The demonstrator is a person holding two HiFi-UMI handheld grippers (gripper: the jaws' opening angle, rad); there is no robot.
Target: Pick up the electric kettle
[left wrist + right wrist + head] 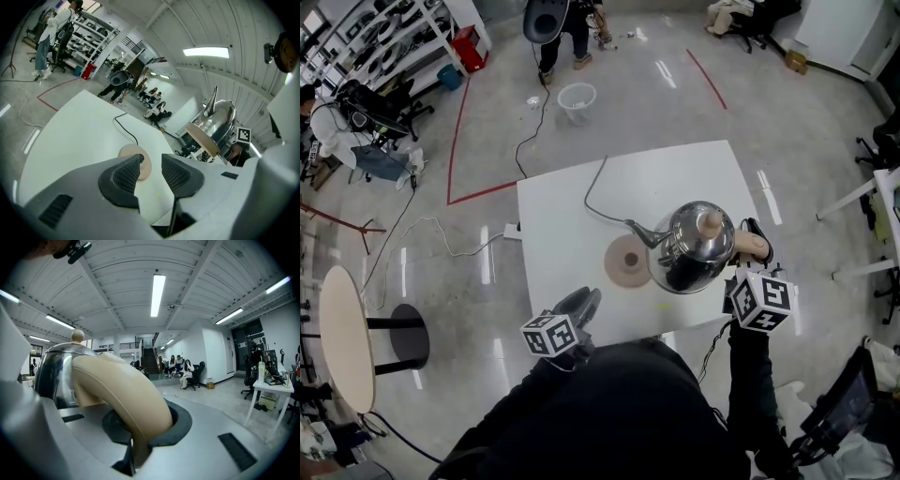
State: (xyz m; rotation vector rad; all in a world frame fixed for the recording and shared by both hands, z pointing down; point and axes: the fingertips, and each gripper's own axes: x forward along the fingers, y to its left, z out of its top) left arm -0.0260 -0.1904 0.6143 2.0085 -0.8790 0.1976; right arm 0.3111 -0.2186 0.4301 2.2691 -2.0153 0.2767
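The right claw (140,427) was clamped on the curved beige handle (123,390) of the shiny steel electric kettle (694,246), which hung just ahead of it, clear of the white surface (567,211). The left claw (151,159) stood slightly open and empty (the round beige kettle base (126,151) lay just ahead of it).

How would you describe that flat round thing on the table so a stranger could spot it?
Find the white table mid-room, then the shiny steel kettle held by the right gripper. Just left of it in the head view lies a flat tan disc trailing a thin dark cord; unlike the kettle, it is matte and lies flat on the tabletop.
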